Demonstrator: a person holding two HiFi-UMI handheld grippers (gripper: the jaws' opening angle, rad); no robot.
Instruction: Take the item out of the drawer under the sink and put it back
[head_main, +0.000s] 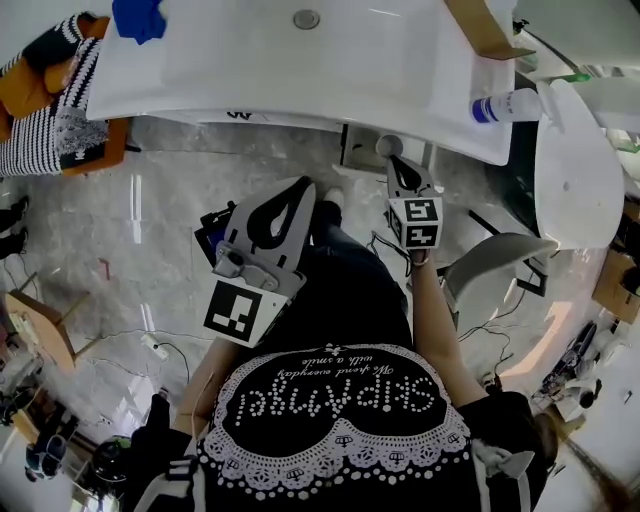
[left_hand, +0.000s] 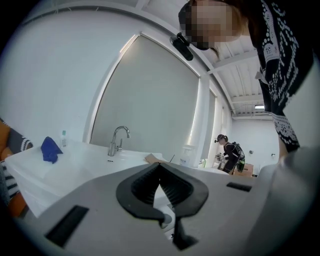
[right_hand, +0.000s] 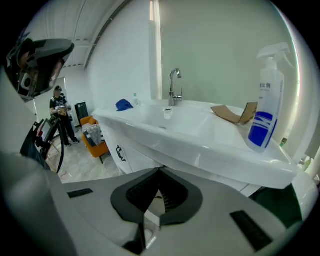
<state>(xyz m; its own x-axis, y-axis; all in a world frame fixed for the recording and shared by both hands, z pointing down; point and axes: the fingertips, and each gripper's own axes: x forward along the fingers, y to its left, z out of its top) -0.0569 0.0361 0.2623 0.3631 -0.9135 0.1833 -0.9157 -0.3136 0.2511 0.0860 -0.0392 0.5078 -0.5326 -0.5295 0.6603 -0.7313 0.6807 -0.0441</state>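
L tool (left_hand: 160, 165) & R tool (right_hand: 160, 171) both shut, nothing gripped, held up before white rectangular ceramic sink (right_hand: 200, 149). White cabinet front w/ black handle (right_hand: 132, 158) sits beneath it; item not visible.

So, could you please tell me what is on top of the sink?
A blue cloth, a faucet, a cardboard piece and a spray bottle sit on the sink. Anything beneath the cloth or cardboard is covered.
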